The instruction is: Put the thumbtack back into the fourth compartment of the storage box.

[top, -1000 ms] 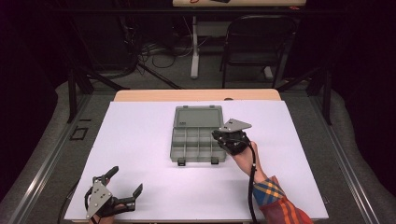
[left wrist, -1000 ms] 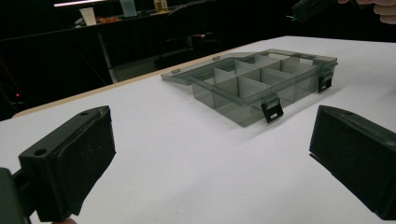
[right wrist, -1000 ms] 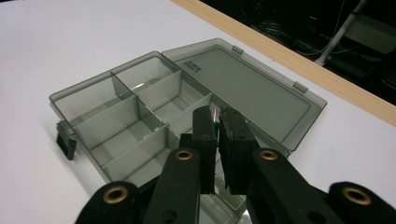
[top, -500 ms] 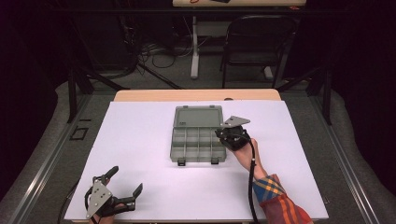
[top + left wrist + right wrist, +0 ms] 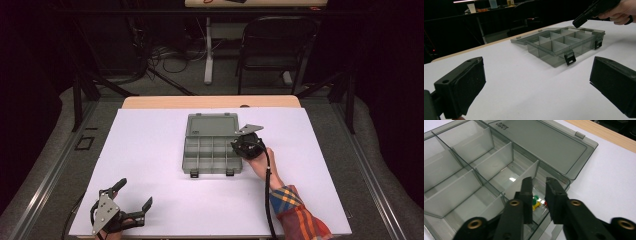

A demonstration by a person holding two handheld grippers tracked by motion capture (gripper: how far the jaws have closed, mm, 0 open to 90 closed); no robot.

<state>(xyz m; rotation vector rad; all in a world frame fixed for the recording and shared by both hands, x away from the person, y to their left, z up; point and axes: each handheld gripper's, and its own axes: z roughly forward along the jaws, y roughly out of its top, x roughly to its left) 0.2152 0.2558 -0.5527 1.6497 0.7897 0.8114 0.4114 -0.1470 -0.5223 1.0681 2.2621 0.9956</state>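
A smoky grey compartment box (image 5: 200, 161) lies open mid-table, its lid (image 5: 211, 125) flat behind it. A hand holds my right gripper (image 5: 239, 146) tip-down over the box's back right compartment (image 5: 541, 216). Its jaws (image 5: 539, 183) have just been opening and stand a narrow gap apart with nothing pressed between them. Green (image 5: 535, 198), yellow (image 5: 537, 205) and red (image 5: 545, 202) pushpins lie in that compartment just below the tips. My left gripper (image 5: 135, 193) rests wide open and empty near the table's front left corner, facing the box (image 5: 559, 46) and the right gripper (image 5: 584, 18).
The box's other compartments (image 5: 456, 195) look bare, and two black latches (image 5: 569, 59) hang on its front wall. White paper (image 5: 150, 150) covers the table. A folding chair (image 5: 277, 45) and cables stand beyond the far edge.
The right gripper has sunk a little over the box's right side. The left gripper has not moved.
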